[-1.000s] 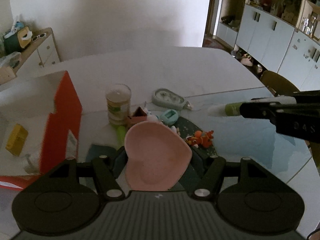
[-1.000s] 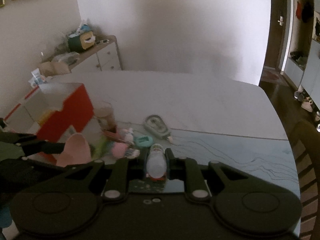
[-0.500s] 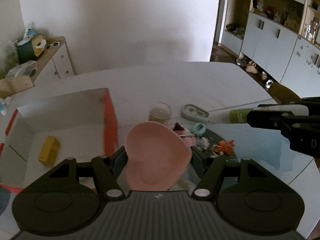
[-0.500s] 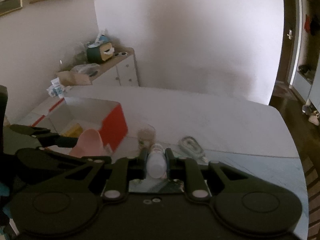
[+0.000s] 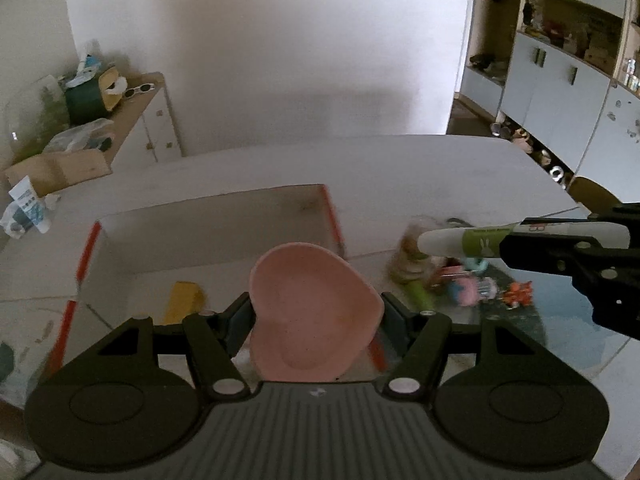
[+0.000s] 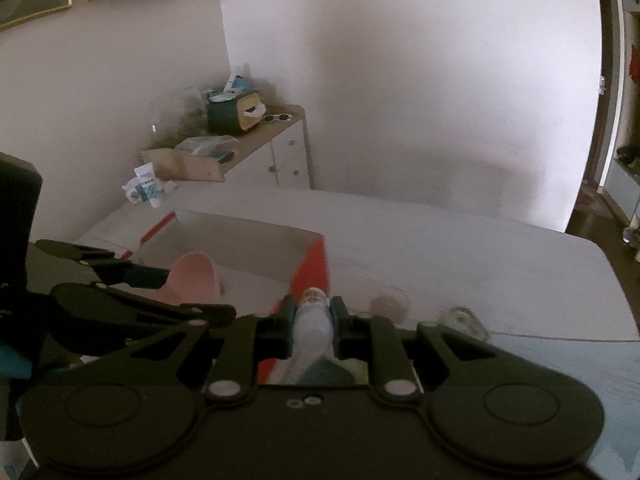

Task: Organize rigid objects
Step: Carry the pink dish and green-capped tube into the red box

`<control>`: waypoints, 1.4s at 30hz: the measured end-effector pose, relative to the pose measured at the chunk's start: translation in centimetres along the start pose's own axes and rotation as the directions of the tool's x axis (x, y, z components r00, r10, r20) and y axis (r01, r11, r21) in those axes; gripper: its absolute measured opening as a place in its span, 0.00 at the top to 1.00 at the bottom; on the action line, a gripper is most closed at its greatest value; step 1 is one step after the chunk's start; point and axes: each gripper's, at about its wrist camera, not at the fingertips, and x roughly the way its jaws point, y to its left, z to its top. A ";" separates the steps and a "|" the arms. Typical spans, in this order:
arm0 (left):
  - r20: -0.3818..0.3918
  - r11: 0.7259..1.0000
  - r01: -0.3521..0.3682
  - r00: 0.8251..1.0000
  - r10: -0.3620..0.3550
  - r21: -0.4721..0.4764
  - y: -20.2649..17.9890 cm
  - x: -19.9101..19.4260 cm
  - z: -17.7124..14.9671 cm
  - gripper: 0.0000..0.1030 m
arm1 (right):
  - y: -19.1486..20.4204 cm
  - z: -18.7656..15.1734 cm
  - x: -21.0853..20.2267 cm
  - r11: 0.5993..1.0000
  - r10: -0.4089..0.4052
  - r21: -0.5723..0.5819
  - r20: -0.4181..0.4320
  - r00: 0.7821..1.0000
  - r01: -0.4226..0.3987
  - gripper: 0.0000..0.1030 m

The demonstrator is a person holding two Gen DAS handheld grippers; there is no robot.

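My left gripper [image 5: 316, 312] is shut on a pink heart-shaped dish [image 5: 312, 312], held above the open cardboard box [image 5: 224, 216] with red edges. A yellow block [image 5: 182, 300] lies on the box floor. My right gripper [image 6: 312, 320] is shut on a white tube with a green rabbit label [image 5: 480, 240], which points left toward the box's right wall. In the right wrist view the tube [image 6: 310, 324] sits end-on between the pads, and the pink dish [image 6: 192, 280] shows at the left over the box [image 6: 248, 240].
Small toys, a jar [image 5: 408, 256] and a grey case lie blurred on the table right of the box. A sideboard [image 5: 136, 120] with clutter stands by the far wall. Cabinets [image 5: 560, 96] and a chair back [image 5: 592, 196] are at the right.
Both grippers have swung left and risen with their loads. The box now lies under the pink dish, and the toys have slid to the right of the view.
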 end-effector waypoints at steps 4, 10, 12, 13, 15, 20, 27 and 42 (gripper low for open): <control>0.006 1.000 -0.027 1.000 0.027 -0.014 3.1 0.6 0.4 0.35 | 2.3 0.6 1.7 1.000 0.007 -0.015 -0.001 1.000 -0.007 0.84; -0.005 0.998 -0.063 0.998 0.063 -0.028 7.1 2.4 1.1 0.35 | 4.8 1.0 4.5 1.000 -0.002 -0.030 -0.021 1.000 0.001 0.84; -0.014 0.997 -0.070 0.997 0.070 -0.028 8.2 3.2 1.2 0.35 | 5.5 1.0 5.5 0.999 -0.010 -0.039 -0.036 0.999 0.008 0.84; -0.021 0.997 -0.073 0.997 0.072 -0.025 8.5 3.7 1.3 0.35 | 5.8 1.0 6.1 0.999 -0.014 -0.041 -0.045 0.999 0.012 0.84; -0.032 0.996 -0.082 0.996 0.081 -0.025 9.3 4.8 1.5 0.35 | 6.5 1.0 7.4 0.998 -0.025 -0.055 -0.058 0.998 0.022 0.84; -0.079 0.997 -0.074 0.994 0.074 0.003 10.1 8.0 2.2 0.35 | 7.8 1.0 10.7 0.995 -0.057 -0.085 -0.106 0.993 0.048 0.84; -0.144 0.999 -0.038 0.989 0.043 0.032 10.7 11.8 3.1 0.35 | 9.6 0.5 14.3 0.989 -0.079 -0.137 -0.163 0.983 0.057 0.84; -0.239 0.998 0.003 0.971 0.011 0.056 10.4 16.9 3.3 0.35 | 11.1 -0.2 17.5 0.977 -0.116 -0.199 -0.220 0.969 0.071 0.84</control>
